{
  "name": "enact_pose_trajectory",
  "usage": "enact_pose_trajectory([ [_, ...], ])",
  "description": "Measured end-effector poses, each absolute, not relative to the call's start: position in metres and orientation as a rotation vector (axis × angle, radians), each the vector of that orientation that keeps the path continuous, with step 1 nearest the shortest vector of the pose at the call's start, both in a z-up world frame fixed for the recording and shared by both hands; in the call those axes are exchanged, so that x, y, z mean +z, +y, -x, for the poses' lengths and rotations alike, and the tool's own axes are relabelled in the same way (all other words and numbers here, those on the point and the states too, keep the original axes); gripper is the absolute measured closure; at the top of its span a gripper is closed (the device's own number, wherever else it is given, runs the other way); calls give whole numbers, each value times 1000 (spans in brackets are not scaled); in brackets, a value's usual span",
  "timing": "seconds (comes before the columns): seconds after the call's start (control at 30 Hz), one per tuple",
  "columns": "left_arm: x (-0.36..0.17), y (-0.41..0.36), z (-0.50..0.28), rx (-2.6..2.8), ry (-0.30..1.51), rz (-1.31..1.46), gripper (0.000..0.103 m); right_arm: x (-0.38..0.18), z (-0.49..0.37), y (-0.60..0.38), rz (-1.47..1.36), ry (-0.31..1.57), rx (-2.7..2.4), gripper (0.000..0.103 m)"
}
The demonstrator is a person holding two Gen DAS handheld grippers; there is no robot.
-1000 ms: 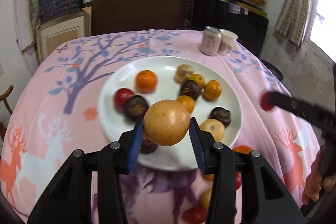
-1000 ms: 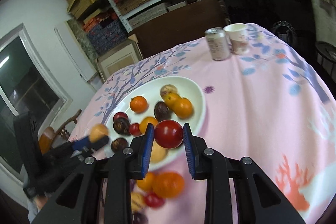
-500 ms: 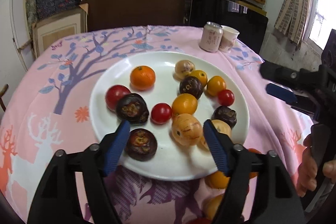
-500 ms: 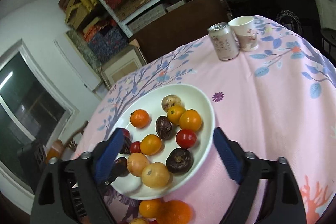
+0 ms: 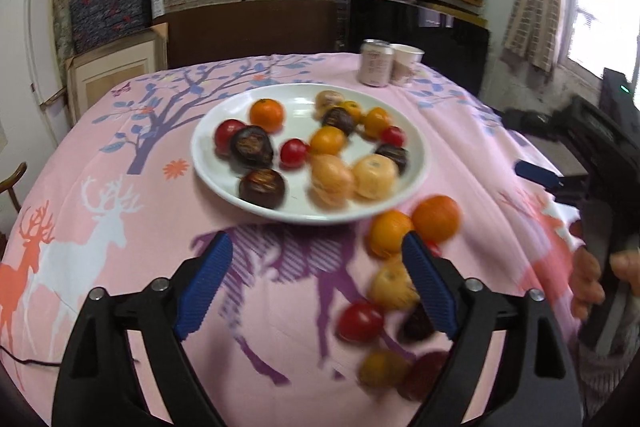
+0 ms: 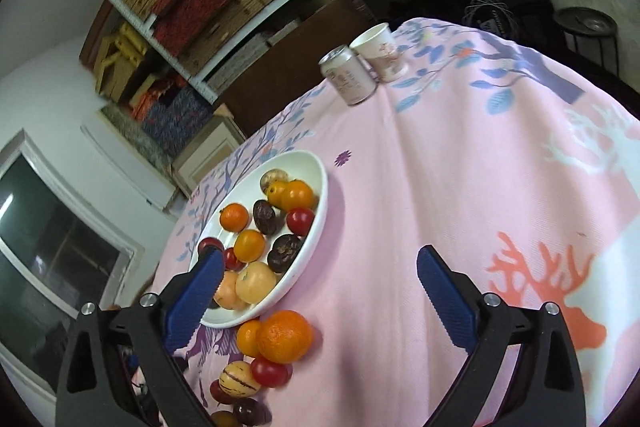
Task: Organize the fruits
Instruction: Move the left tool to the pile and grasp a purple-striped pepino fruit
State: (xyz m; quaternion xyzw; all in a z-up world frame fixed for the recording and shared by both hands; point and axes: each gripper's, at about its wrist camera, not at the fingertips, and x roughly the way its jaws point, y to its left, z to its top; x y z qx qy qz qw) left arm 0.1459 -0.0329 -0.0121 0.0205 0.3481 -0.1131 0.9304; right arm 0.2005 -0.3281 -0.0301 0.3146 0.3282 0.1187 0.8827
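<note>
Now both grippers' ribbed blue jaws are opening, empty; round glossy fruits [image 5: 332,141] fill the smooth white plate [image 5: 416,163].

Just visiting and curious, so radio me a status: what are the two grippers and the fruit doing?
Left gripper and right gripper opening, nothing between jaws. Plate holds fruit; loose pile waits on cloth. Nothing blocking.

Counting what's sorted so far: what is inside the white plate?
The white plate holds oranges, red tomatoes, dark fruits and pale yellow fruits. In the right wrist view, the right gripper's finger hides its near edge.
</note>
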Motion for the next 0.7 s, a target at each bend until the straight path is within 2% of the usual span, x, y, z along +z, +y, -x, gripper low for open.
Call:
enact_pose_trajectory([
  [0.47,-36,-60,-158,-252,806,-137,15,-36,-203,-326,-683,730,274,5],
  [0.5,-37,-58,-161,-243,811,-134,12,-36,-204,-325,-684,732,277,5],
  [0.7,-30,-14,-168,-38,794,-67,13,-36,-204,-325,-689,736,284,5],
])
